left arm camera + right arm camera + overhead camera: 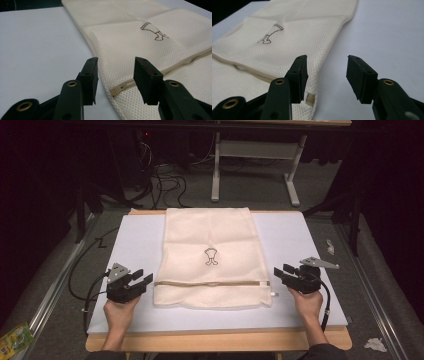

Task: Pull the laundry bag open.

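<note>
While both hands rest at the near edge of the white surface [130,240], the high view shows a cream mesh bag [210,240] lying flat in the middle, its long side running from near to far. A small dark emblem [211,256] sits at its centre, and a zipper [212,283] crosses it near the near end. The left hand-held gripper [145,277] lies just beside the bag's left edge, level with the zipper, jaws wide apart and clear of the cloth. The right hand-held gripper [281,271] lies just beside the bag's right edge at the same level, jaws likewise parted and holding nothing.

Seen from the left gripper view, the left hand-held gripper [115,75] stands wide open, and the mesh bag [130,42] fills the gap between the jaws and stretches away to the right. The zipper pull [117,89] lies close in front of the jaws, on the bag's edge.

From the right gripper view, the right hand-held gripper [327,72] is also wide open. The mesh bag [294,35] lies to the left, its edge passing behind the left jaw, with the zipper's end stop [310,99] just beside that jaw; bare surface [387,35] shows past the right jaw.
</note>
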{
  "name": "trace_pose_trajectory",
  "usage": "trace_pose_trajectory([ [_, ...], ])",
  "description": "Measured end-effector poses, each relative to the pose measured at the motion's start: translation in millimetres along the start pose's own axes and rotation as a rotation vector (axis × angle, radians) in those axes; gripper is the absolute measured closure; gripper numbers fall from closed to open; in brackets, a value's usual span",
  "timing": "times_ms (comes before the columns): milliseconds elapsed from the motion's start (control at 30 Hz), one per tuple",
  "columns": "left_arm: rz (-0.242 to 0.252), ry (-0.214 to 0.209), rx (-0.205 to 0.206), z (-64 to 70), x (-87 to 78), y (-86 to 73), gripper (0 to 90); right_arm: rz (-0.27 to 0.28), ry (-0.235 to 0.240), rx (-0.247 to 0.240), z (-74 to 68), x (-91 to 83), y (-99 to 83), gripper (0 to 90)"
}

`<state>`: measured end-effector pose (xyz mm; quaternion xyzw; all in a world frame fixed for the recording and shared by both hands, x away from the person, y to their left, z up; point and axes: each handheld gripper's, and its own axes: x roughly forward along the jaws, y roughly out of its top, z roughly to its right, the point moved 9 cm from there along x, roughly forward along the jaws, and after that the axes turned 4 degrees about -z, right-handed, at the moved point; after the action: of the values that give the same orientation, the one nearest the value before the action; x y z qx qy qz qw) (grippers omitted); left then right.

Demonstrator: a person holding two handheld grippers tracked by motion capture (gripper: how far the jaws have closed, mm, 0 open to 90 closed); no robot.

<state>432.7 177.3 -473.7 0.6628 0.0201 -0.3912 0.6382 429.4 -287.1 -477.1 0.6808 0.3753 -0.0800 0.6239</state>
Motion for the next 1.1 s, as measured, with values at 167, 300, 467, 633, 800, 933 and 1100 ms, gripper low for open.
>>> trace_pose_trajectory([
  [167, 0.013, 0.021, -0.013, -7.7, -3.0, 1.1, 54.6, 0.050, -0.016, 0.016, 10.1, -9.7, 4.0, 55.6],
  [300, 0.018, 0.042, -0.022, -14.7, -2.7, 1.0, 54.6, 0.062, -0.035, 0.028, 18.9, -14.4, 4.0, 57.5],
  [467, 0.015, 0.069, -0.052, -27.8, -0.9, -1.5, 54.1, 0.068, -0.061, 0.066, 34.6, -16.5, -0.4, 58.2],
  [633, 0.006, 0.099, -0.062, -36.9, 3.5, -4.1, 53.6, 0.067, -0.092, 0.096, 49.7, -16.4, -6.4, 58.4],
  [800, -0.006, 0.115, -0.073, -43.6, 10.7, -3.8, 53.0, 0.058, -0.104, 0.125, 59.5, -12.3, -11.1, 58.3],
  [933, -0.014, 0.117, -0.080, -45.9, 15.7, -3.0, 52.9, 0.044, -0.118, 0.137, 64.7, -7.4, -14.9, 58.3],
  [1100, -0.034, 0.119, -0.080, -47.5, 23.1, -4.9, 52.8, 0.042, -0.120, 0.139, 65.6, -3.3, -15.1, 58.2],
])
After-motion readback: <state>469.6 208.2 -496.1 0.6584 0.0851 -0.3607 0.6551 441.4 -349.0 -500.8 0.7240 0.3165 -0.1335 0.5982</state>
